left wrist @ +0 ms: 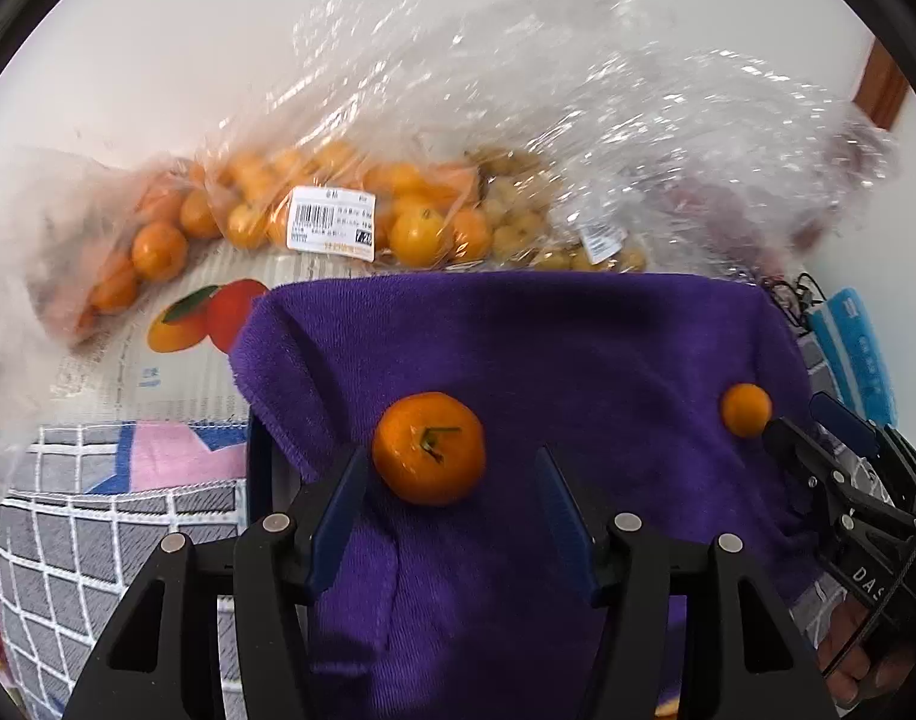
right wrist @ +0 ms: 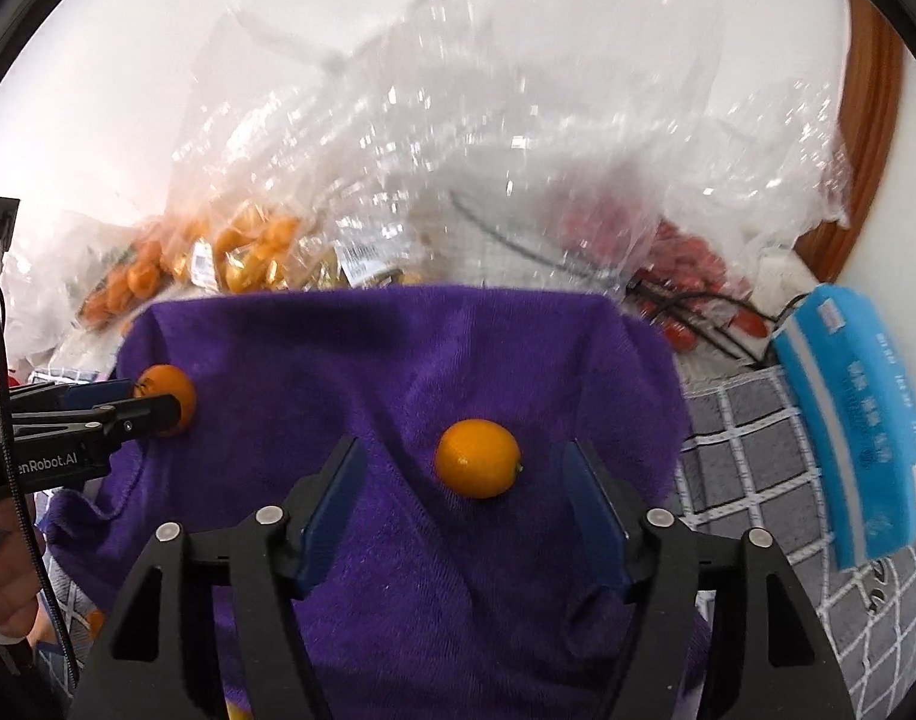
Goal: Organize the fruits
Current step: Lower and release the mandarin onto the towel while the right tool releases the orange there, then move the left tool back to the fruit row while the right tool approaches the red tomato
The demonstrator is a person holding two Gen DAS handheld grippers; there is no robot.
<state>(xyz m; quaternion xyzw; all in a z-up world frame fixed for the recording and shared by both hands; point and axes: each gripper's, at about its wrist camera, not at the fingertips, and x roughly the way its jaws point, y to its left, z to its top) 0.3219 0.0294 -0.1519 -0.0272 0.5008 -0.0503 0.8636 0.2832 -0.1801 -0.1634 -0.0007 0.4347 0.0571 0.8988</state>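
A purple towel (left wrist: 577,360) (right wrist: 398,348) is spread in front of both grippers. On it lies a tangerine (left wrist: 428,447) (right wrist: 173,387) with a green stem, between the fingers of my left gripper (left wrist: 452,465) (right wrist: 146,396). The left finger is almost against it and a clear gap shows on the right, so the jaws are open. A smaller, smooth orange fruit (right wrist: 477,458) (left wrist: 745,417) rests on the towel between the fingers of my right gripper (right wrist: 460,456) (left wrist: 796,417), with gaps on both sides; that gripper is open too.
Clear plastic bags of orange fruit (left wrist: 338,204) (right wrist: 248,252), yellowish fruit (left wrist: 517,216) and red fruit (right wrist: 679,264) are heaped behind the towel against the white wall. A blue tissue pack (right wrist: 859,420) lies at the right on a grey checked cloth (right wrist: 757,456). Black cables (right wrist: 685,312) run nearby.
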